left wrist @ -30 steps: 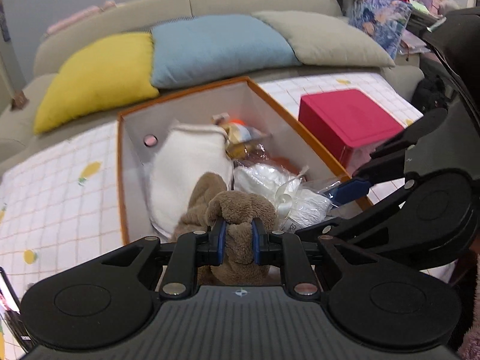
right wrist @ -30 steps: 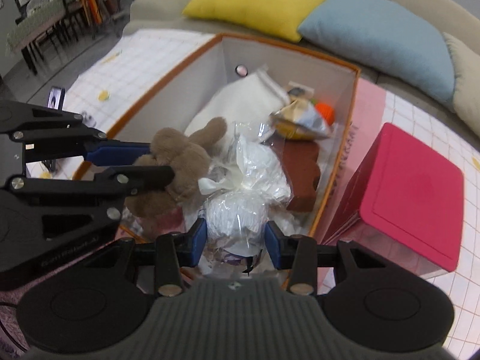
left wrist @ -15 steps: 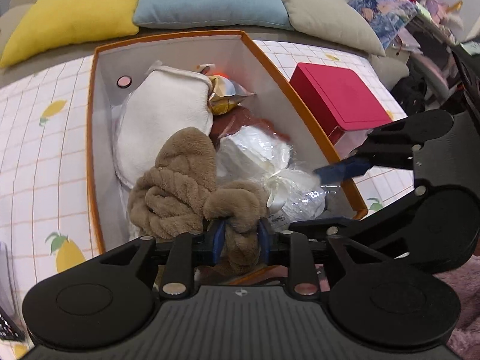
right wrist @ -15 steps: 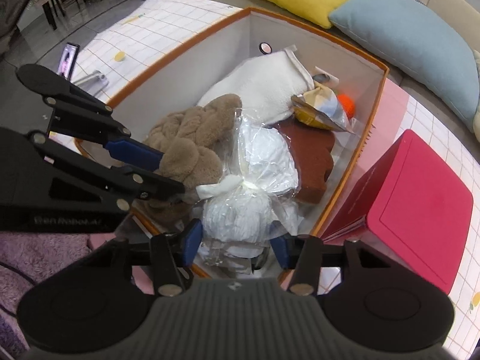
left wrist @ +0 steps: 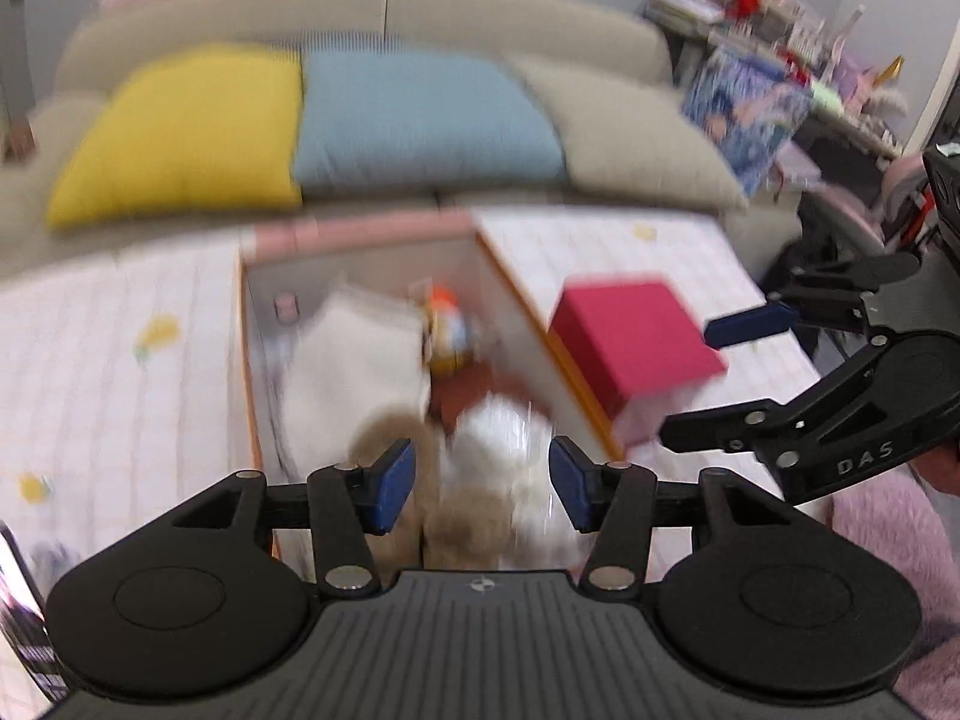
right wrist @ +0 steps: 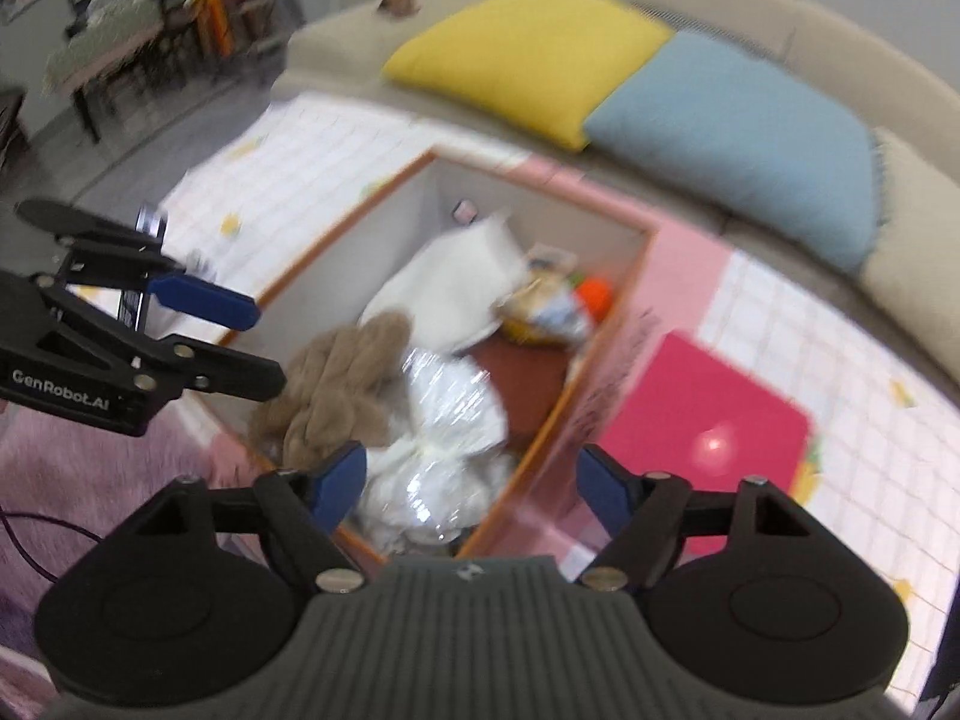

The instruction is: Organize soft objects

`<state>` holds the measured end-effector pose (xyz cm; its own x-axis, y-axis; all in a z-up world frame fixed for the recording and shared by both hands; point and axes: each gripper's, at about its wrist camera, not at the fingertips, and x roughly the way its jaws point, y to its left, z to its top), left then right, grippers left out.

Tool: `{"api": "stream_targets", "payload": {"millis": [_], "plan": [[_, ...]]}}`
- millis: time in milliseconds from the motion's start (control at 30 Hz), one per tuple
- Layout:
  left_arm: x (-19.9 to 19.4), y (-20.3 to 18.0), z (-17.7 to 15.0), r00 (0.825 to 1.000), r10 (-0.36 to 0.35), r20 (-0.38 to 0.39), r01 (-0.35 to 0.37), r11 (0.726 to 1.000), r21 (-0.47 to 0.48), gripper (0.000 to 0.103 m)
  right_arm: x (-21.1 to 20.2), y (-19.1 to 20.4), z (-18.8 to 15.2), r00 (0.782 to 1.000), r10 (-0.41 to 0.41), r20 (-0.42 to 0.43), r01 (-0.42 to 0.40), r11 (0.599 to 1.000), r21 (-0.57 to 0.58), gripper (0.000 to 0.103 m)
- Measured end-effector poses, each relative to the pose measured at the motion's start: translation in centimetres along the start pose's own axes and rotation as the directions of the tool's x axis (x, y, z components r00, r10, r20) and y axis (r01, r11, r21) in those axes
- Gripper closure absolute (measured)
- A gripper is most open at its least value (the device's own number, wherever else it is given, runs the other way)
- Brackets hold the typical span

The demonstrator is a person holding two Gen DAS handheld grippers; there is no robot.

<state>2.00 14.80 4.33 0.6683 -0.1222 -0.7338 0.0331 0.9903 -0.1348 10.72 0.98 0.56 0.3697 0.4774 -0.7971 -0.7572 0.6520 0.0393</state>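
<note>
An orange-rimmed storage box stands on a checked mat. In it lie a brown plush, a white bundle wrapped in clear plastic, a white cushion and a snack packet. My right gripper hovers above the bundle, its jaws opening, pads clear of it. In the blurred left wrist view my left gripper hangs over the brown plush and the bundle, jaws opening, nothing pressed between them. Each gripper also shows in the other's view: the right gripper and the left gripper.
A red box sits right of the storage box. Behind, a sofa carries a yellow pillow, a blue pillow and a beige one. A pink fluffy rug lies near me. Cluttered shelves stand at the far right.
The left gripper let go of the brown plush and the right let go of the white bundle. Both opened and rose away from the box, where both things now lie.
</note>
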Motion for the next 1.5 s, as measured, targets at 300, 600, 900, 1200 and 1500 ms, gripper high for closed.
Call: {"api": "stream_targets", "payload": {"millis": [300, 600, 900, 1200, 1500], "plan": [[-4.4, -4.7, 2.1, 0.960, 0.054, 0.274, -0.063, 0.998, 0.025, 0.016, -8.9, -1.8, -1.5, 0.960, -0.172, 0.221, 0.118, 0.964, 0.238, 0.006], [-1.5, -8.0, -0.3, 0.929, 0.244, 0.277, -0.243, 0.969, -0.039, 0.008, -8.6, -0.4, -7.0, 0.903, -0.375, 0.208, 0.273, 0.877, 0.395, 0.005], [1.7, -8.2, -3.8, 0.959, 0.274, 0.072, -0.265, 0.958, -0.107, 0.008, -5.6, -0.2, -10.5, 0.929, -0.363, 0.073, 0.297, 0.849, 0.438, 0.005], [2.2, -8.5, -5.1, 0.957, 0.291, 0.006, -0.289, 0.952, -0.100, 0.008, -5.0, 0.2, -11.2, 0.934, -0.354, 0.053, 0.297, 0.850, 0.435, 0.005], [2.2, -8.2, -5.0, 0.959, 0.283, -0.006, -0.282, 0.953, -0.110, 0.008, -5.1, 0.5, -10.9, 0.933, -0.355, 0.057, 0.299, 0.855, 0.424, 0.005]]}}
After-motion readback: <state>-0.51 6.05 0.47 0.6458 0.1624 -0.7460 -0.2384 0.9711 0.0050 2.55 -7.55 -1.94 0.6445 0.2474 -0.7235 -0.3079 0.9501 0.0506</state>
